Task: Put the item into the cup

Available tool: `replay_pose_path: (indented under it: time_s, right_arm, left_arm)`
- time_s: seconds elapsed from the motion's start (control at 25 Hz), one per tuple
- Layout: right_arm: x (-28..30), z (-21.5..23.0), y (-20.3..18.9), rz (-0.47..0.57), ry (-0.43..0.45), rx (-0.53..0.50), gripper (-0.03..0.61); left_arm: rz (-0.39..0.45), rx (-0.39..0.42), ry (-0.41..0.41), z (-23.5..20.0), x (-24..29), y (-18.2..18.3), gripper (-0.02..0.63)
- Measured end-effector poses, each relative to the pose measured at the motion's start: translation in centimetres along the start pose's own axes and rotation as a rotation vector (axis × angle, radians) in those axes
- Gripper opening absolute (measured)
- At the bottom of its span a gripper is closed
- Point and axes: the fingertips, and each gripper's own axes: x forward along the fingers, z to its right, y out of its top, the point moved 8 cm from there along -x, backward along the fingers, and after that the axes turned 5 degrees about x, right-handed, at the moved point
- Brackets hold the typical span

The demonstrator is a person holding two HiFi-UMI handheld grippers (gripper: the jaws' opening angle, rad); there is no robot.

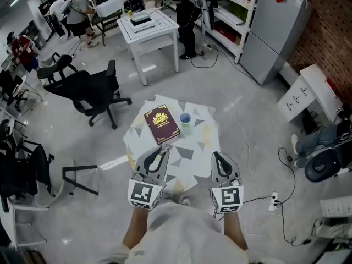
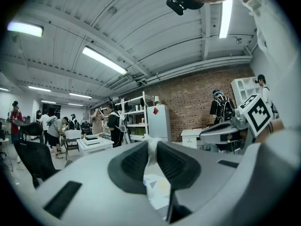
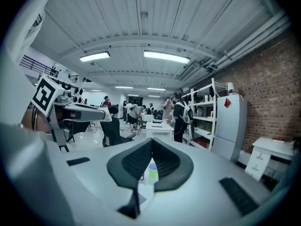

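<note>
Left gripper (image 1: 160,152) is clamped on the item (image 2: 151,149), a small white piece pinched at the jaw tips; can't tell what it is. The gripper sits over the near part of the table (image 1: 201,142), just short of the book (image 1: 161,124). Right gripper (image 1: 218,154) has nothing in it: its tips are together, and the gap behind them only frames the cup (image 1: 185,119) further off. The cup stands upright on the far side of the table, just right of the book and well apart from both grippers. The item is not in the cup yet.
</note>
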Motion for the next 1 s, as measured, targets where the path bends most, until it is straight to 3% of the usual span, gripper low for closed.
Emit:
replay_pose_path:
  time_s: [0.48, 1.0]
  right_arm:
    - [5.0, 0.4, 0.2, -0.042, -0.021, -0.006, 0.008]
    - [10.5, 0.4, 0.3, -0.079, -0.066, -0.001, 0.008]
  left_arm:
    - [-0.012, -0.011, -0.022, -3.6, 3.8, -1.1, 0.064]
    - [-0.011, -0.033, -0.104, -8.3, 9.1, -2.1, 0.064]
